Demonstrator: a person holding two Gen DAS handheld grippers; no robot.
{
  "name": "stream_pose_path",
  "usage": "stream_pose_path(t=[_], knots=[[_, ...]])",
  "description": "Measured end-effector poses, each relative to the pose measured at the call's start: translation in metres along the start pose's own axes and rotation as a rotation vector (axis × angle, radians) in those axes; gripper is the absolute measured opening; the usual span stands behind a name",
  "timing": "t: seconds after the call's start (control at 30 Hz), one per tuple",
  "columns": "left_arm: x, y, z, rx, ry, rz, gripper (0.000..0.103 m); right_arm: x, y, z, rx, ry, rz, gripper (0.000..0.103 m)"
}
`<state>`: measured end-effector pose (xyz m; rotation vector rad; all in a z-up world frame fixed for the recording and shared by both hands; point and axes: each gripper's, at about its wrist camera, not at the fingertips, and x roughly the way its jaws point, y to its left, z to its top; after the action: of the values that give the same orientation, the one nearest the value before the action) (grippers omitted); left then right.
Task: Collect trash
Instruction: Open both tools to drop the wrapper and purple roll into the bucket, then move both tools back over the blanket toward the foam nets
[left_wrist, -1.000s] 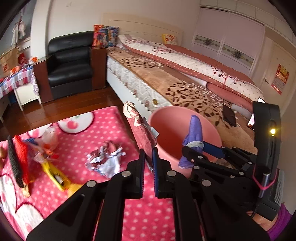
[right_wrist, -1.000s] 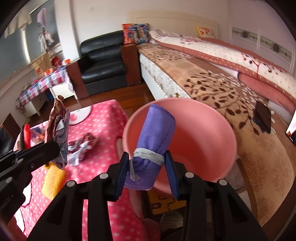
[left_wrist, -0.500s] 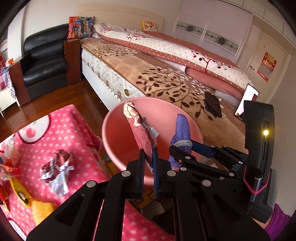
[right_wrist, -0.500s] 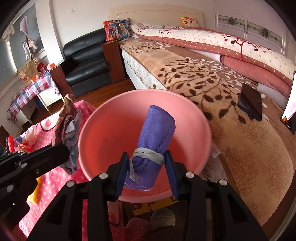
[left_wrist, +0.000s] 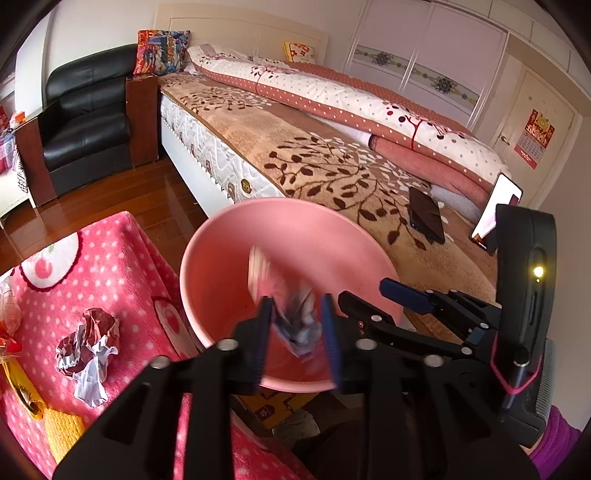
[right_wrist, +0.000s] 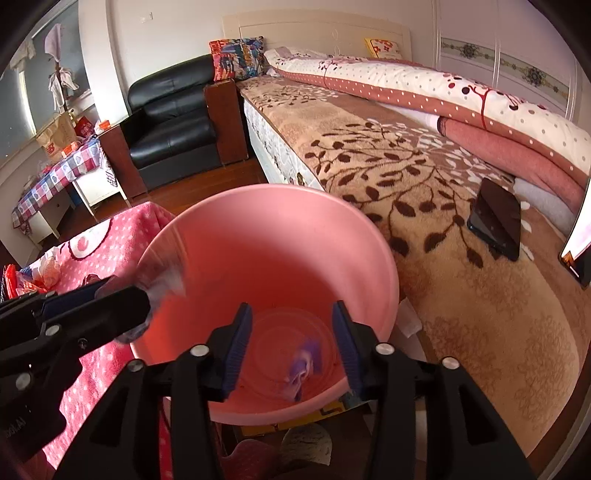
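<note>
Both tongs, L (left_wrist: 297, 328) & R (right_wrist: 291, 349), now opening, wrapper (left_wrist: 291, 314) & purple roll (right_wrist: 303, 363) dropping into basin (right_wrist: 369, 258).

Both grippers are black plastic linkage builds w/ silver screw heads at the pivots. Left gripper (left_wrist: 297, 332) and right gripper (right_wrist: 293, 343) have ribbed blue pads on the finger insides. Right one's body, seen from the left cam, is a tall black box w/ a lit yellow LED and a red elastic band round it. Purple sleeve (left_wrist: 554, 439) on the person's right arm.
</note>
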<state>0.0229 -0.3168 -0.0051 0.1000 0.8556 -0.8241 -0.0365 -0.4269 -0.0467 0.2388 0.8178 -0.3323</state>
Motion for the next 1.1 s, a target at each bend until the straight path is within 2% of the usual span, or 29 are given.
stream_pose_path(t=[0.1,0.27,0.47,0.57,0.7,0.9,1.1], knots=[[-0.005,0.002,0.000,-0.011,-0.015,-0.008,0.038,-0.006,0.001,0.000,-0.006,-0.009,0.003,0.051],[-0.027,0.008,-0.005,-0.040,-0.060,0.022,0.038,-0.025,0.008,-0.001,-0.012,-0.039,0.019,0.056],[-0.068,0.019,-0.022,-0.056,-0.127,0.127,0.038,-0.063,0.039,-0.014,-0.052,-0.144,0.040,0.070],[-0.092,0.025,-0.034,-0.049,-0.168,0.198,0.038,-0.082,0.064,-0.025,-0.086,-0.203,0.050,0.074],[-0.121,0.036,-0.049,-0.059,-0.202,0.273,0.038,-0.096,0.091,-0.035,-0.098,-0.215,0.088,0.075],[-0.158,0.062,-0.069,-0.128,-0.230,0.366,0.038,-0.116,0.130,-0.049,-0.123,-0.247,0.105,0.075],[-0.182,0.088,-0.082,-0.197,-0.238,0.426,0.038,-0.125,0.166,-0.057,-0.164,-0.239,0.124,0.075]])
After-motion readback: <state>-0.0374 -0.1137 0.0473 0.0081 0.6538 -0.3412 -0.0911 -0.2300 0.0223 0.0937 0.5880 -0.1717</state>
